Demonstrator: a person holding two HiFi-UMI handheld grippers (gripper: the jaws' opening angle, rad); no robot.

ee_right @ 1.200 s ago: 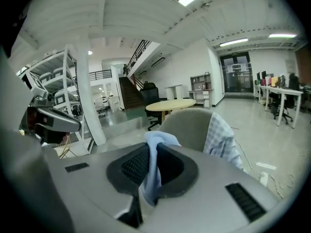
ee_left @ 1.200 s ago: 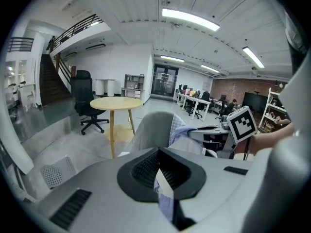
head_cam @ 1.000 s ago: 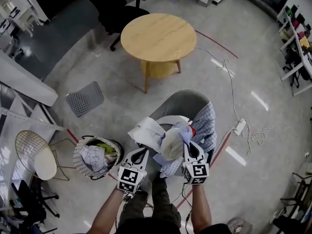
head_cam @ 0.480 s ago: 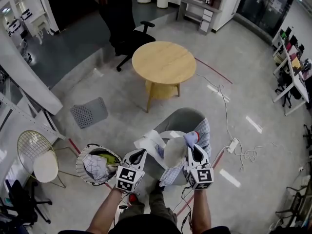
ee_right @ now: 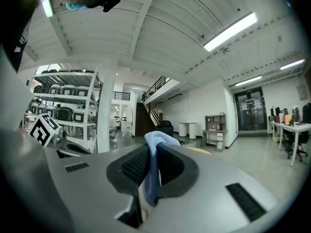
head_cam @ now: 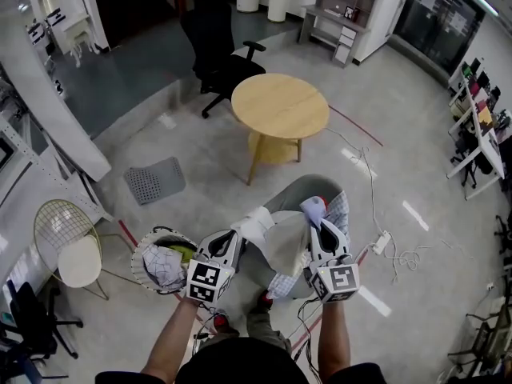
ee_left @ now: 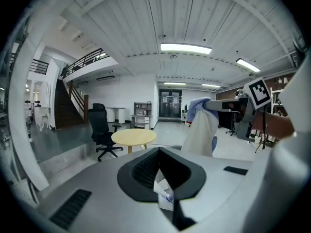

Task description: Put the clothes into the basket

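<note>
Grey floor (head_cam: pixel 200 158); garment (head_cam: pixel 284 245) hangs long-axis vert.

No words, numbers, brand names or signs can be read anywhere. The only printed marks are black-and-white square code patterns, carrying no letters. One is on the white marker cube (head_cam: pixel 203 282) behind the left tongs (head_cam: pixel 232 237), the other on the matching white cube (head_cam: pixel 339 280) behind the right tongs (head_cam: pixel 314 224).

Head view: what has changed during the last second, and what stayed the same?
The left gripper and right gripper rose, lifting the bundle of clothes up from the grey chair. Both stay shut on it. The basket, already partly filled, stays on the floor.
</note>
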